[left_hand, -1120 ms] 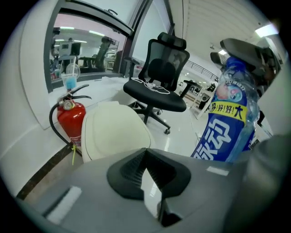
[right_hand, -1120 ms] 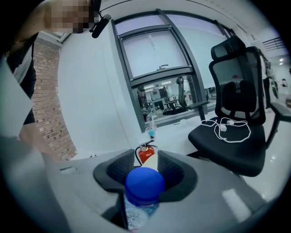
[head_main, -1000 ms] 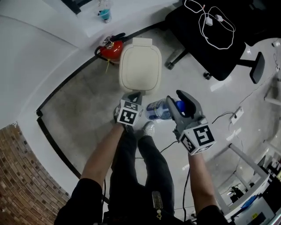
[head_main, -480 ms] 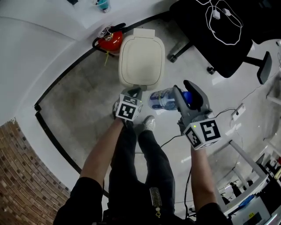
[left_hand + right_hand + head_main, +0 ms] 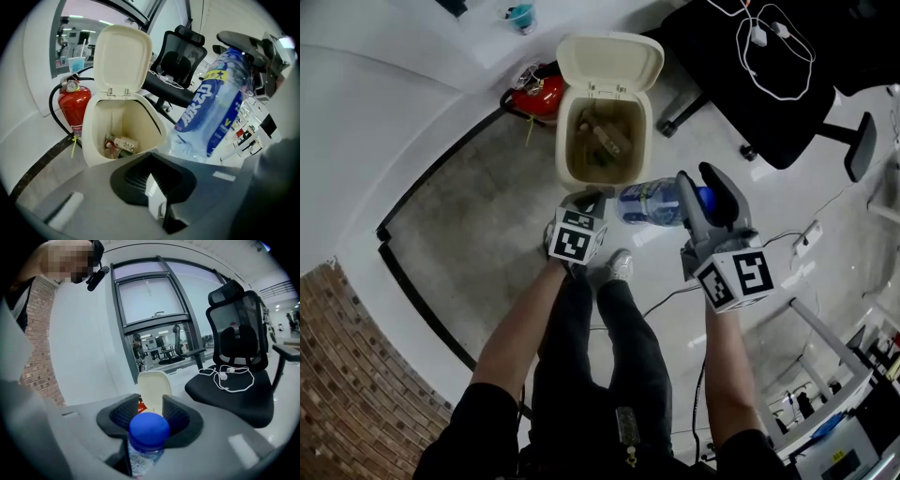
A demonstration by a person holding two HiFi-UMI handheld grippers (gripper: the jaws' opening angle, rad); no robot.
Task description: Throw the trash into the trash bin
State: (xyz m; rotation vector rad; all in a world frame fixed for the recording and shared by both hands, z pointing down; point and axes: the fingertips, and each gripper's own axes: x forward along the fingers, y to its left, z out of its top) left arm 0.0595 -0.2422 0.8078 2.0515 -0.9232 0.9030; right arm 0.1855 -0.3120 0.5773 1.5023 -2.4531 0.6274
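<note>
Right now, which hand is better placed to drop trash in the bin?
Right. The right gripper holds the bottle just beside the open bin; the left gripper is empty.

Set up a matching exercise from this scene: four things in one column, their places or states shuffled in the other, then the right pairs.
Things
1. bin lid
2. plastic bottle
3. fire extinguisher
4. white cable

Places or states
A. lying on the black chair seat
B. raised, open
C. clamped in the right gripper
D. standing beside the trash bin

Pairs: 1-B, 2-C, 3-D, 4-A
</note>
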